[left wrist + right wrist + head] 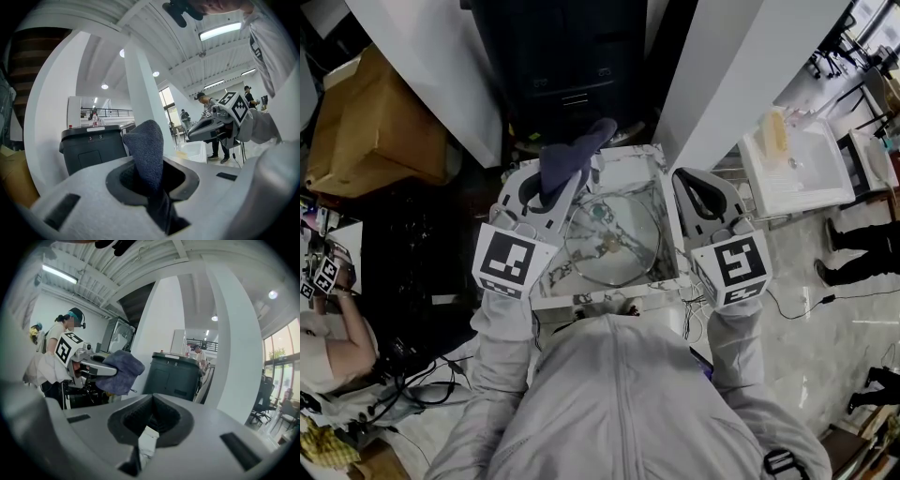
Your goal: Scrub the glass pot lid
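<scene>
cloth (146, 147) in left tongs (152, 183); glass lid (614, 239) faint.

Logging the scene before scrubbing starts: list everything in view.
glass pot lid: one, clear, lying in the tray
tray: one, white marbled, between the grippers
cloth: one, dark blue, clamped in the left gripper
bin: one, dark grey, beyond the tray
cardboard box: one, brown, far left
basin: one, white, right
bystanders: at least two, at the edges
left hand-held gripper: white, shut on the cloth
right hand-held gripper: white, jaws together, empty
hoodie: grey, on the person
</scene>
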`<action>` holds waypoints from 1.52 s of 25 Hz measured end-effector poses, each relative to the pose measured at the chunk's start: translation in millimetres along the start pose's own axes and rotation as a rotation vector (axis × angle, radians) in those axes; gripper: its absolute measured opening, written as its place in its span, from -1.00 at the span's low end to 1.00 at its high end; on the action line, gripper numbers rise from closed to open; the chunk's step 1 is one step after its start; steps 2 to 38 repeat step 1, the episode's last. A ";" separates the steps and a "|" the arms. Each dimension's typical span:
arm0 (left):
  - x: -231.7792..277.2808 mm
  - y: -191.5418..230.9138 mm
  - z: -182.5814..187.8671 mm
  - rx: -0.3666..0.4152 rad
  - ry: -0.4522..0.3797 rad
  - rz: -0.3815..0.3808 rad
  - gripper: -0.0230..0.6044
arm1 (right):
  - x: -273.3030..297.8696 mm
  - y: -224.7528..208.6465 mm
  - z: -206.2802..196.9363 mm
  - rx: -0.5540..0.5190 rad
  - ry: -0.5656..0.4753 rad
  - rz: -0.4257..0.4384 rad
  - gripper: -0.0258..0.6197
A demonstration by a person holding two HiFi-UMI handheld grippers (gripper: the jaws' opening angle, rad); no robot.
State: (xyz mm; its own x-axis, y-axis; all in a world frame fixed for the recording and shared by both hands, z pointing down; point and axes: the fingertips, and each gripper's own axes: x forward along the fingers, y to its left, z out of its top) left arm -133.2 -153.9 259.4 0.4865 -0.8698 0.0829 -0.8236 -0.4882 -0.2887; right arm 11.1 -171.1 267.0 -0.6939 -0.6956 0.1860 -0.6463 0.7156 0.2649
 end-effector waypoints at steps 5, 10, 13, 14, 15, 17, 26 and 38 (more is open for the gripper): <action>0.2 -0.5 -0.8 0.002 0.003 0.002 -0.68 | 0.2 -0.4 -0.5 -0.002 -0.001 0.003 -0.83; 0.2 -0.5 -0.8 0.002 0.003 0.002 -0.68 | 0.2 -0.4 -0.5 -0.002 -0.001 0.003 -0.83; 0.2 -0.5 -0.8 0.002 0.003 0.002 -0.68 | 0.2 -0.4 -0.5 -0.002 -0.001 0.003 -0.83; 0.2 -0.5 -0.8 0.002 0.003 0.002 -0.68 | 0.2 -0.4 -0.5 -0.002 -0.001 0.003 -0.83; 0.2 -0.5 -0.8 0.002 0.003 0.002 -0.68 | 0.2 -0.4 -0.5 -0.002 -0.001 0.003 -0.83; 0.2 -0.5 -0.8 0.002 0.003 0.002 -0.68 | 0.2 -0.4 -0.5 -0.002 -0.001 0.003 -0.83; 0.2 -0.5 -0.8 0.002 0.003 0.002 -0.68 | 0.2 -0.4 -0.5 -0.002 -0.001 0.003 -0.83; 0.2 -0.5 -0.8 0.002 0.003 0.002 -0.68 | 0.2 -0.4 -0.5 -0.002 -0.001 0.003 -0.83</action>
